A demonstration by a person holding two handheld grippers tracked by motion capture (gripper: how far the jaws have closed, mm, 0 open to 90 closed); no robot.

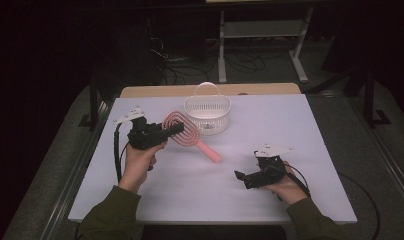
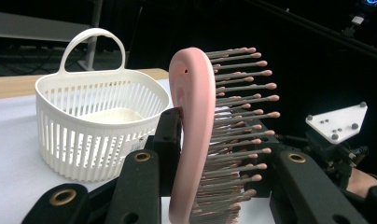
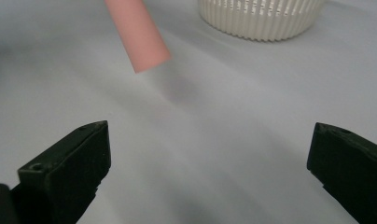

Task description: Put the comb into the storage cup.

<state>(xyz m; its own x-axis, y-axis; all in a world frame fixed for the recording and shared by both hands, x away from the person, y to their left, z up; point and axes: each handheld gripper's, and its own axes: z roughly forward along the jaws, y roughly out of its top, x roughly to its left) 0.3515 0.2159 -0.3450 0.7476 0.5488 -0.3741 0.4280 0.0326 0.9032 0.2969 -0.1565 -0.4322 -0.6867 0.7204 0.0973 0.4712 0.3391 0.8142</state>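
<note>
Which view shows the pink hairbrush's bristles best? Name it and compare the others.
The left gripper view: the pink hairbrush stands edge-on between the left tongs, bristles plain. The high view gives its whole looped head and handle, bristles too small. The right gripper view catches its handle tip.

Bench: white top, wooden strip at its far edge.
Floor: dark, strewn with cables.
Frame: white metal legs beyond the bench.

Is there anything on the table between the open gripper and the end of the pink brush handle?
No. The right gripper view shows bare white table between the right gripper and the brush handle's end.
</note>
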